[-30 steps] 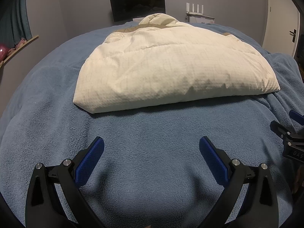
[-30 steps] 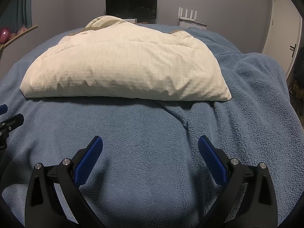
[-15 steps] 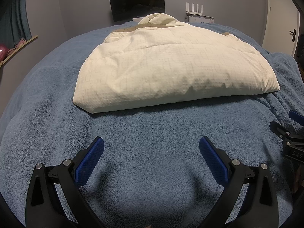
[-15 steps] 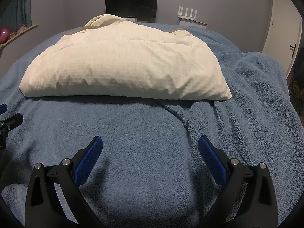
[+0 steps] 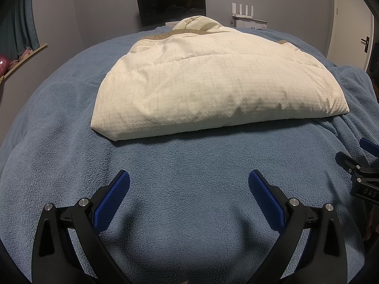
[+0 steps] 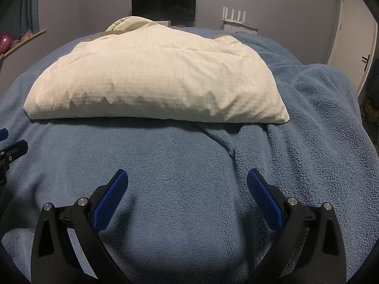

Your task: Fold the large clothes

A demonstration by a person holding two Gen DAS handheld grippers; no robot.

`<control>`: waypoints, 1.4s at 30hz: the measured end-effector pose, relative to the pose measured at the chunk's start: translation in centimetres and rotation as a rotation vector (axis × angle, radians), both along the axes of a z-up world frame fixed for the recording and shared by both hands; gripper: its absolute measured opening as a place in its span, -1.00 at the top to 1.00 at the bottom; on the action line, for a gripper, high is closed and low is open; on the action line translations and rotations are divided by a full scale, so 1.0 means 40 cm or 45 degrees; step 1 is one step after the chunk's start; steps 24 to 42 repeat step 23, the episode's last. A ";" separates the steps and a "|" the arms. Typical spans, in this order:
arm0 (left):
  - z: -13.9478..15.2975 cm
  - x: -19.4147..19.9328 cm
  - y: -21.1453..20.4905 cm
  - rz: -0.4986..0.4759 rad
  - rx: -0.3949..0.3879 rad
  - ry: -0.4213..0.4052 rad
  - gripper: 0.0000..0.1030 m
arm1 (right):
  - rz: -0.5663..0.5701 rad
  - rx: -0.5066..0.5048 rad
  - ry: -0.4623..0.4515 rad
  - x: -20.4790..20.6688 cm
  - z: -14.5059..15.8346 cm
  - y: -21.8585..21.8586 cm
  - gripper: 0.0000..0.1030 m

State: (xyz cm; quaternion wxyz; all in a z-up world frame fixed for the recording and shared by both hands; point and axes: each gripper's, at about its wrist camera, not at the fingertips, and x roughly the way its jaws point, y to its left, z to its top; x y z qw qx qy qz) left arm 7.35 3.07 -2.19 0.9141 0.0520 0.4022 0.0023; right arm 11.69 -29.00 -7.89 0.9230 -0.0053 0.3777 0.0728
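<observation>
Cream quilted fabric fills the middle of both my views: the puffy jacket (image 5: 213,90) lies on the blue fleece blanket (image 5: 184,165) as a thick, rounded bundle, its near edge a smooth fold line facing me, which I judge means the body has been doubled over and the fold is largely done. My left gripper (image 5: 189,189) hovers low over bare blanket short of that edge, jaws spread wide and holding nothing; my right gripper (image 6: 187,189) sits the same way, spread and empty, beside it. I read that as both tools parked clear of the garment so it can settle. From the right view a dark crease (image 6: 220,142) runs out from under the jacket, and I cannot tell whether it is a cord or just a blanket wrinkle. The hood (image 5: 196,22) bunches at the far end, and the sleeves are hidden, presumably tucked inside. A dark monitor (image 5: 171,4) stands behind the bed.
</observation>
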 end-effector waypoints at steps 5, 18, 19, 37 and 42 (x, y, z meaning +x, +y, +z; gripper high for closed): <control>-0.001 -0.001 -0.001 0.000 -0.002 0.000 -0.87 | 0.004 -0.002 0.004 -0.003 -0.003 -0.002 -0.85; -0.007 0.004 0.002 -0.010 -0.025 0.019 -0.87 | 0.003 -0.002 0.005 -0.002 -0.004 -0.003 -0.85; -0.007 0.004 0.002 -0.008 -0.027 0.021 -0.87 | 0.004 -0.003 0.005 -0.001 -0.003 -0.002 -0.85; -0.007 0.006 0.003 -0.007 -0.029 0.025 -0.87 | 0.004 -0.003 0.006 -0.003 -0.005 -0.004 -0.85; -0.007 0.006 0.003 -0.007 -0.029 0.025 -0.87 | 0.004 -0.003 0.006 -0.003 -0.005 -0.004 -0.85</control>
